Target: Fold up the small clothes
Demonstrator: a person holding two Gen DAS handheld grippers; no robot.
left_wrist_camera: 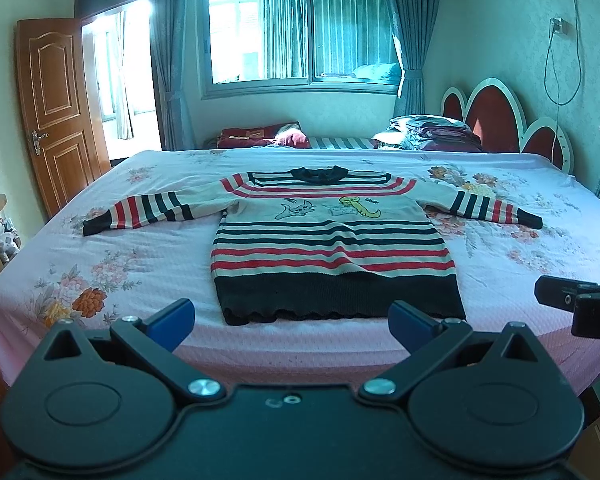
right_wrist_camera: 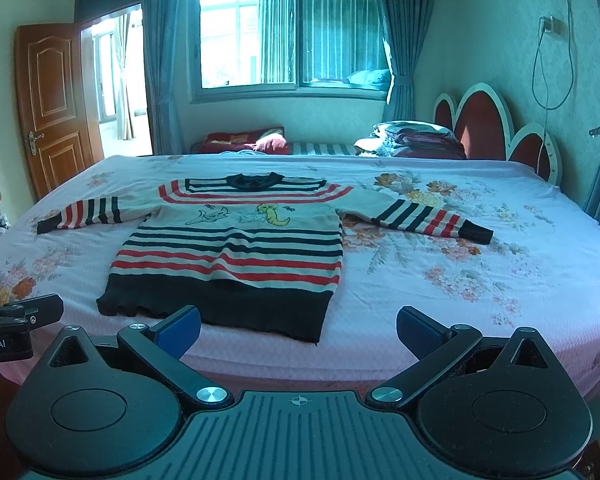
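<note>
Knitted striped sweater (left_wrist_camera: 332, 240) looked soft and floppy; cuffs suited pinching, while left gripper (left_wrist_camera: 292, 322) and right gripper (right_wrist_camera: 298, 330) gaped empty

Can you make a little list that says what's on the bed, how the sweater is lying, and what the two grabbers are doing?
garment: striped sweater, flat, unfolded, collar away from the cameras
sleeves: both spread out sideways
surface: floral bedsheet
left gripper: open, empty, before the hem
right gripper: open, empty, near the hem's right corner
far side: folded bedding pile by the headboard
folding: not begun
</note>
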